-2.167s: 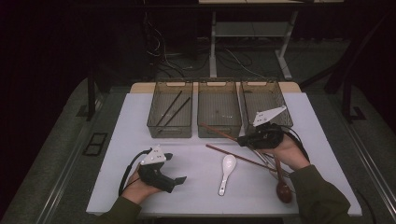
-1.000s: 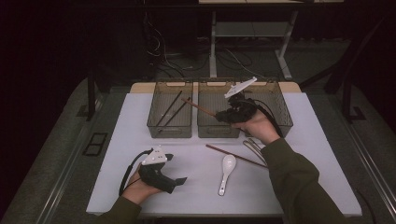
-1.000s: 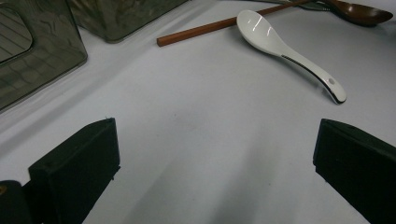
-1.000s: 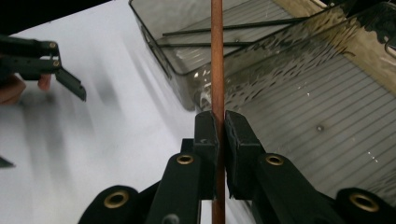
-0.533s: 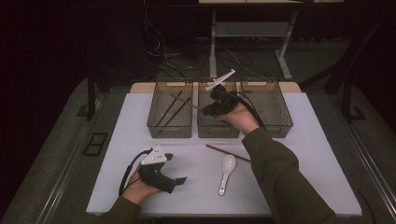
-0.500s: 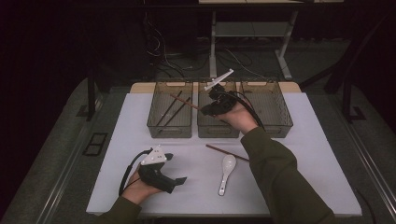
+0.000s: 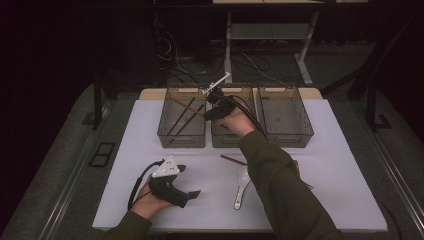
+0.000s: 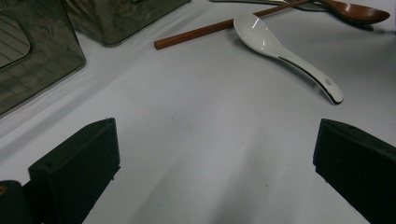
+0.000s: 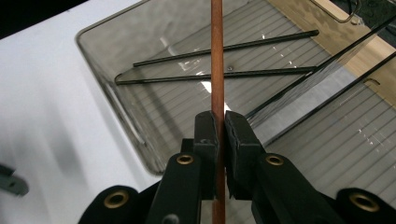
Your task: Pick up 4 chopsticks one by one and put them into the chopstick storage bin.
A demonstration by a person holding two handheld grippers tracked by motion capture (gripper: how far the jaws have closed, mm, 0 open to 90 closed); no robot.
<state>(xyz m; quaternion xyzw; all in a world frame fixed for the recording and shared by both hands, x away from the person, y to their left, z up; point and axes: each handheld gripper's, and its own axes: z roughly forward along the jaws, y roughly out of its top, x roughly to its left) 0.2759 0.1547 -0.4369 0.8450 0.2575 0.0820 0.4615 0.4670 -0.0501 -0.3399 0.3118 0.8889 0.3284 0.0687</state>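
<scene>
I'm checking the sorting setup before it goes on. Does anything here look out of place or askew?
Nothing looks damaged or spilled. The right gripper holds a brown chopstick above the left bin, where two dark chopsticks lie. A second brown chopstick and a white spoon lie loose on the table.

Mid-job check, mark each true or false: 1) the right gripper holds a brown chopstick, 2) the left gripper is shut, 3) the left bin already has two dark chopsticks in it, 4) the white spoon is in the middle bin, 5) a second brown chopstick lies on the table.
1) True: the right gripper is clamped on a brown chopstick, above the left bin.
2) False: the left gripper is open with nothing between its jaws, resting low over the table.
3) True: two dark chopsticks lie in that bin.
4) False: the white spoon lies on the table, in front of the bins.
5) True: a second brown chopstick lies on the table beside the spoon.
</scene>
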